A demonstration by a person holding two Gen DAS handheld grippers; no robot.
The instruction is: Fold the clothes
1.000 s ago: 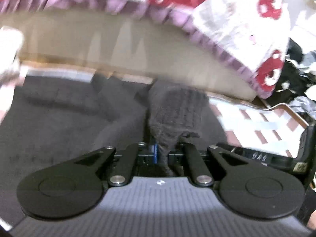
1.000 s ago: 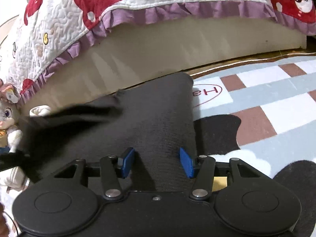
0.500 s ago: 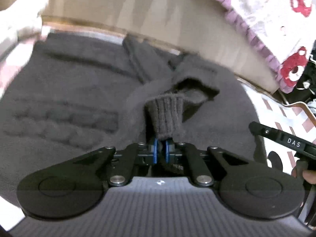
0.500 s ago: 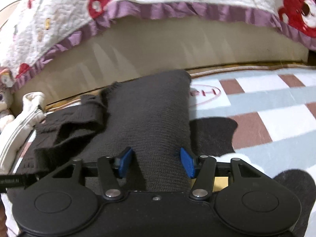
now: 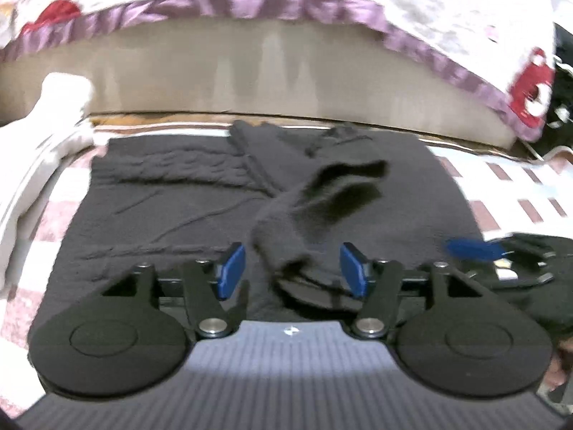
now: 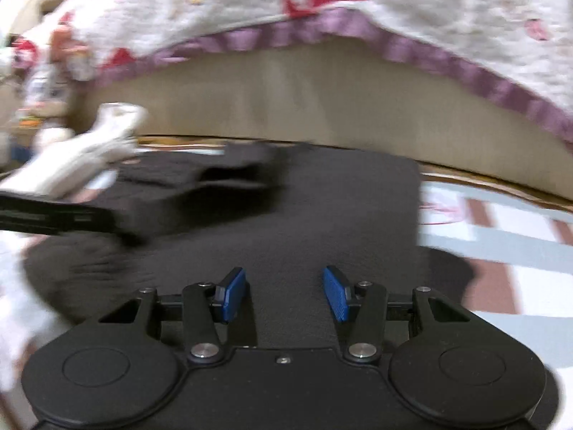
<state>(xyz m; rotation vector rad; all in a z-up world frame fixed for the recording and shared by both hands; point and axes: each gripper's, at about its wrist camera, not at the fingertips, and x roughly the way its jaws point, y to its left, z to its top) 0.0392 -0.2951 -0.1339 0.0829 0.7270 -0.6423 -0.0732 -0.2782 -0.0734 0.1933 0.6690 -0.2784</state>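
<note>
Checked rug (image 6: 508,236) beside bed (image 5: 286,71); dark sweater (image 5: 161,208) lies flat, sleeve (image 5: 308,211) across it. Left gripper (image 5: 292,268) fingers wide around sleeve; right gripper (image 6: 284,294) fingers wide, empty.

The right gripper (image 6: 284,292) hovers with its blue fingers (image 6: 231,294) spread apart over a dark sweater (image 6: 322,222), nothing between them. The sweater lies flat ahead of the fingers on a checked rug (image 6: 519,251). Ahead and to their left, a sleeve (image 6: 215,175) is bunched on top of it. Further left a black bar (image 6: 53,216) crosses the cloth; the picture is blurred there. Beyond the sweater hangs a quilt (image 6: 429,10) with a purple frill.
</note>
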